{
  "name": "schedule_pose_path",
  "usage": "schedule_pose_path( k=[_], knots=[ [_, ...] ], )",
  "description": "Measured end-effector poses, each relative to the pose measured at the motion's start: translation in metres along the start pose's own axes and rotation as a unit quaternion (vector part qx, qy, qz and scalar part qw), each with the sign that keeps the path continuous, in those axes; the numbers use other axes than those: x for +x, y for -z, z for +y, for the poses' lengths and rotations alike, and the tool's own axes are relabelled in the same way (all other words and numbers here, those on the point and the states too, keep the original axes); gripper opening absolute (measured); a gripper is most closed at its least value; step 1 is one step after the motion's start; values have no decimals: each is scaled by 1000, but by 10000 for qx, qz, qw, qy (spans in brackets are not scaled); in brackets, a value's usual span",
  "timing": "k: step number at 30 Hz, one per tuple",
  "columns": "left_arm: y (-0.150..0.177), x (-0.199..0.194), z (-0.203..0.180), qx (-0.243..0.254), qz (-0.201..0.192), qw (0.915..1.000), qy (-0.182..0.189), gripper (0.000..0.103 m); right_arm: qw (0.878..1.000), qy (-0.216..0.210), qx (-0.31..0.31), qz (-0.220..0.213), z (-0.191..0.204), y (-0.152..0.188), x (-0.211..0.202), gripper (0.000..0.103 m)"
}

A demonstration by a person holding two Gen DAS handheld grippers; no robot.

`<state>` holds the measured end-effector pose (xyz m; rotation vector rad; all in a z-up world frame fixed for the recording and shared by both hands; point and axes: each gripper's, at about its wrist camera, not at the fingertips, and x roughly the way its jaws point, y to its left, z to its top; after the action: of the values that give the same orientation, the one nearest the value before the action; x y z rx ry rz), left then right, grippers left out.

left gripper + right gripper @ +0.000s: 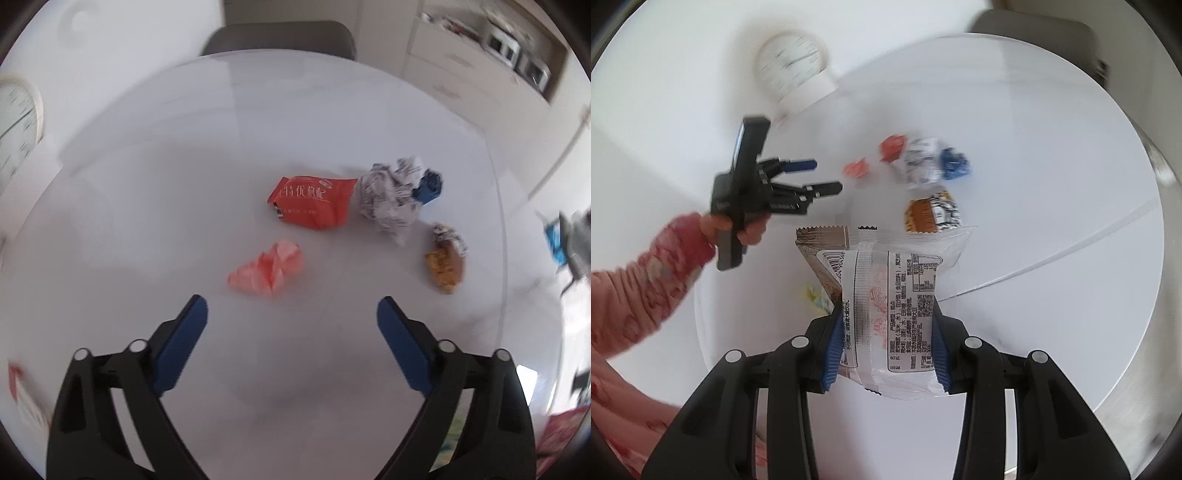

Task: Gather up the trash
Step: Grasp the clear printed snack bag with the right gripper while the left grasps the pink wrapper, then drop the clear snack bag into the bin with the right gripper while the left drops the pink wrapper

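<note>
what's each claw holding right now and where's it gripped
The right claw pinches a clear printed snack wrapper across its lower middle, with a brown wrapper bunched behind it. The left claw is open and holds nothing.

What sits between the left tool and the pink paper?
Nothing visible. The open left tool points down at bare table, and the pink paper lies just beyond its fingertips. The red packet lies farther off.
</note>
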<state>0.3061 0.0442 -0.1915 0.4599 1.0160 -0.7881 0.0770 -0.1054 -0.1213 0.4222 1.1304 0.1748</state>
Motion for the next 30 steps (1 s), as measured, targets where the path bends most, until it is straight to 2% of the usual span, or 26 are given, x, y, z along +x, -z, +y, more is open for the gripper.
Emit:
schedule_pose_path(
  k=[3, 5, 10, 13, 21, 22, 30],
  knots=[
    [-12, 19, 6, 222, 58, 9996, 162, 76, 9995, 109, 309, 4, -5, 1, 5, 41],
    [-18, 26, 8, 344, 64, 9991, 222, 65, 9990, 194, 390, 33, -6, 0, 2, 41],
    [-24, 38, 10, 547, 83, 9977, 394, 48, 9978, 296, 585, -4, -8, 1, -14, 41],
    [-23, 41, 9, 665, 59, 9970, 387, 39, 9977, 333, 590, -8, -4, 1, -26, 41],
    [-10, 28, 4, 602, -113, 9977, 290, 27, 9975, 316, 623, -48, -5, 4, -27, 41],
    [-9, 25, 4, 595, -120, 9978, 268, 18, 9975, 311, 626, -70, -6, 4, -28, 41],
    [-8, 6, 8, 258, -201, 9995, 37, 18, 9966, 222, 715, -343, -15, 11, -43, 41]
  ],
)
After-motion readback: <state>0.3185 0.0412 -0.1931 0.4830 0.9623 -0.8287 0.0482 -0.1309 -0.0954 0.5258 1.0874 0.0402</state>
